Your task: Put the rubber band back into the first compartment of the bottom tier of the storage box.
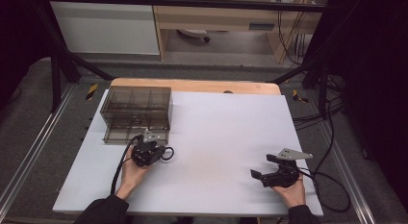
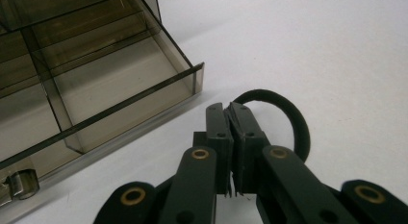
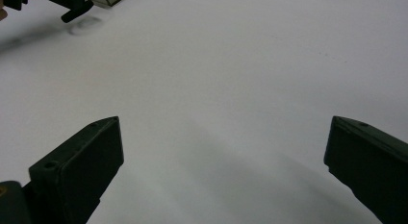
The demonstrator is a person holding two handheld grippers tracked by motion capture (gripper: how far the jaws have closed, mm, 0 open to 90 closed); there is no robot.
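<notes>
Currently the left gripper [image 2: 230, 119] pinches a black hair tie [image 2: 293, 119], its jaws pressed together on the band; the loop curls out just beyond and to one side of the tips. Carry the tie up and over the front wall of the open drawer [image 2: 126, 100] of the smoked plastic organizer [image 1: 137, 113], immediately ahead of the tips; release only above a compartment. The right gripper [image 1: 262, 167] rests well apart, jaws spread, holding nothing.

Black elastic loop [image 2: 293, 123] (hair-tie type): I see it pinched at one side, rest arcing free over the white tabletop, just beside the open front drawer of the smoky clear organizer [image 2: 96, 89], near table's left-front.
</notes>
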